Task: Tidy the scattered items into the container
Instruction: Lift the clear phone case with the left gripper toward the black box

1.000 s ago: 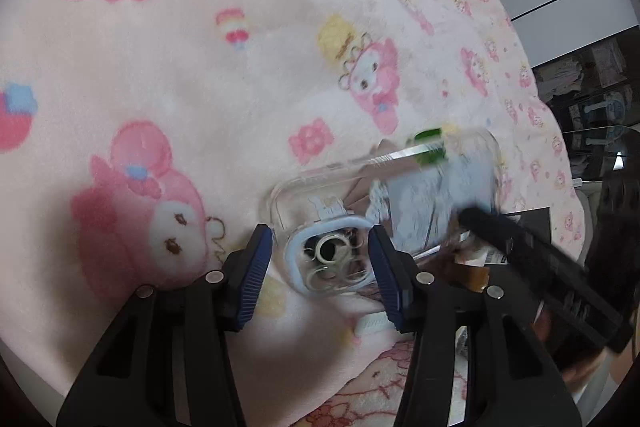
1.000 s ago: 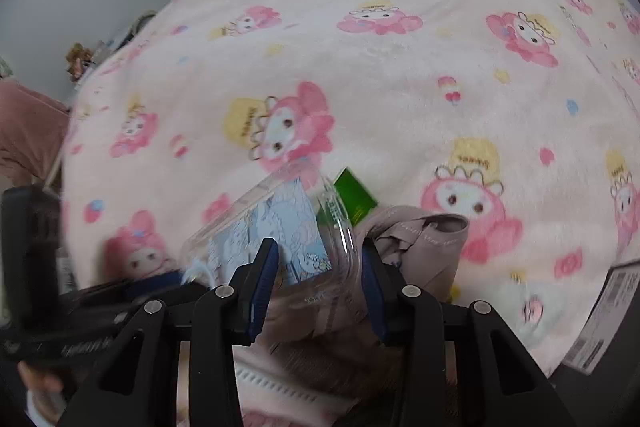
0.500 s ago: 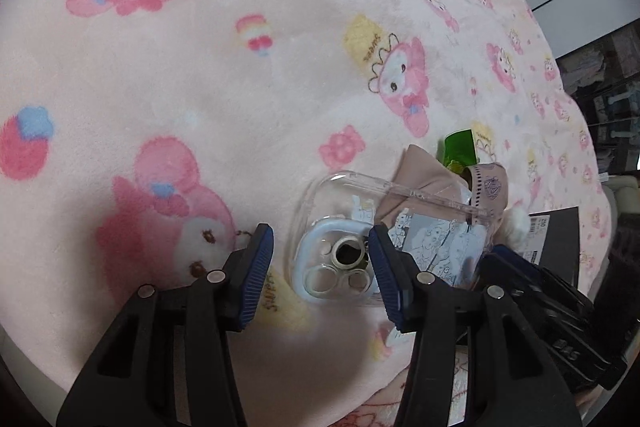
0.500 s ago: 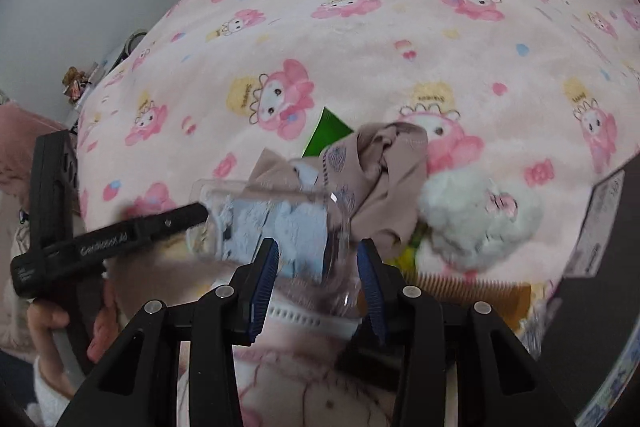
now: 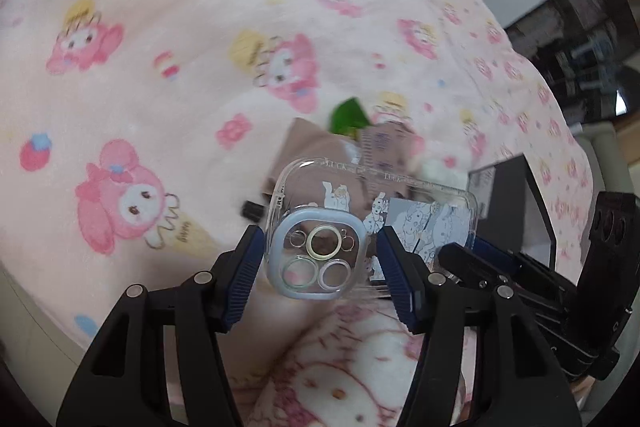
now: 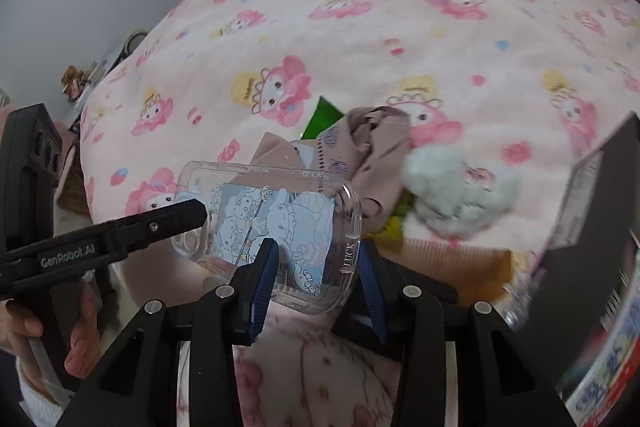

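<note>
A clear phone case (image 5: 320, 227) with cartoon art and a blue camera ring hangs in the air above the pink blanket. My left gripper (image 5: 320, 263) straddles its camera end. Its jaws are opening, and a small gap shows between each blue pad and the case. My right gripper (image 6: 316, 267) is shut on the other end of the phone case (image 6: 280, 215) and carries it. One left finger (image 6: 160, 223) reaches in from the left in the right wrist view. A black box (image 6: 592, 219) stands at the right edge.
On the pink cartoon blanket (image 6: 400, 7) lie a beige cloth (image 6: 372, 147), a green packet (image 6: 322, 119), a white fluffy toy (image 6: 460, 195) and an orange comb (image 6: 452, 259). A person's hand (image 6: 80, 343) holds the left gripper's handle. Shelves and a white cabinet stand beyond the bed.
Both grippers have risen with the case, which is now well above the blanket and the cloth. The left jaws have spread wider and no longer touch the case.
</note>
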`<state>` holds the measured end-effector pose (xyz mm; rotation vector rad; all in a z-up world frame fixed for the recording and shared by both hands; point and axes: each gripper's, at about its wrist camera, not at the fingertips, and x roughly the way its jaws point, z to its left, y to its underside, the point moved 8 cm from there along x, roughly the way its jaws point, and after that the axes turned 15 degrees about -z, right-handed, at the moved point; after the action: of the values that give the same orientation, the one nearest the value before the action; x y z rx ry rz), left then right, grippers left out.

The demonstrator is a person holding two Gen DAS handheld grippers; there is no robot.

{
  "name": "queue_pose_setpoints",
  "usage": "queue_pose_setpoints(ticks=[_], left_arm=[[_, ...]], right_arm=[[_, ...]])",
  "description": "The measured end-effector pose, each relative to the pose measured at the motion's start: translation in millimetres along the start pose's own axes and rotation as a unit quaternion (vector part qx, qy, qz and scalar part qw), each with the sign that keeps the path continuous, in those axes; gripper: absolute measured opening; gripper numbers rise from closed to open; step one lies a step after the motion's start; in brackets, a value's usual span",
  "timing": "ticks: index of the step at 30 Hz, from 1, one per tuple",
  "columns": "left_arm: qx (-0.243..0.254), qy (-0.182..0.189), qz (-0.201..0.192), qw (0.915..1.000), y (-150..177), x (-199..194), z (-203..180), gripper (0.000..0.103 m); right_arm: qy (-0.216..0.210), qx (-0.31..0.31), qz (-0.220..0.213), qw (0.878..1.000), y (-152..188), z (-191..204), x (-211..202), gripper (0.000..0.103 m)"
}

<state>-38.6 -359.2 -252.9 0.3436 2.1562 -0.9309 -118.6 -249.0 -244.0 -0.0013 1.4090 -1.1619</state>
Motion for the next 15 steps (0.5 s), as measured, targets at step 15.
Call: queue_pose_setpoints(ticks=[15], left_arm=[[0.104, 0.182, 0.035, 0.9771, 49, 3, -237, 0.058]], right_arm=[[0.109, 0.056, -0.148, 0.981, 8, -134, -197, 0.037]])
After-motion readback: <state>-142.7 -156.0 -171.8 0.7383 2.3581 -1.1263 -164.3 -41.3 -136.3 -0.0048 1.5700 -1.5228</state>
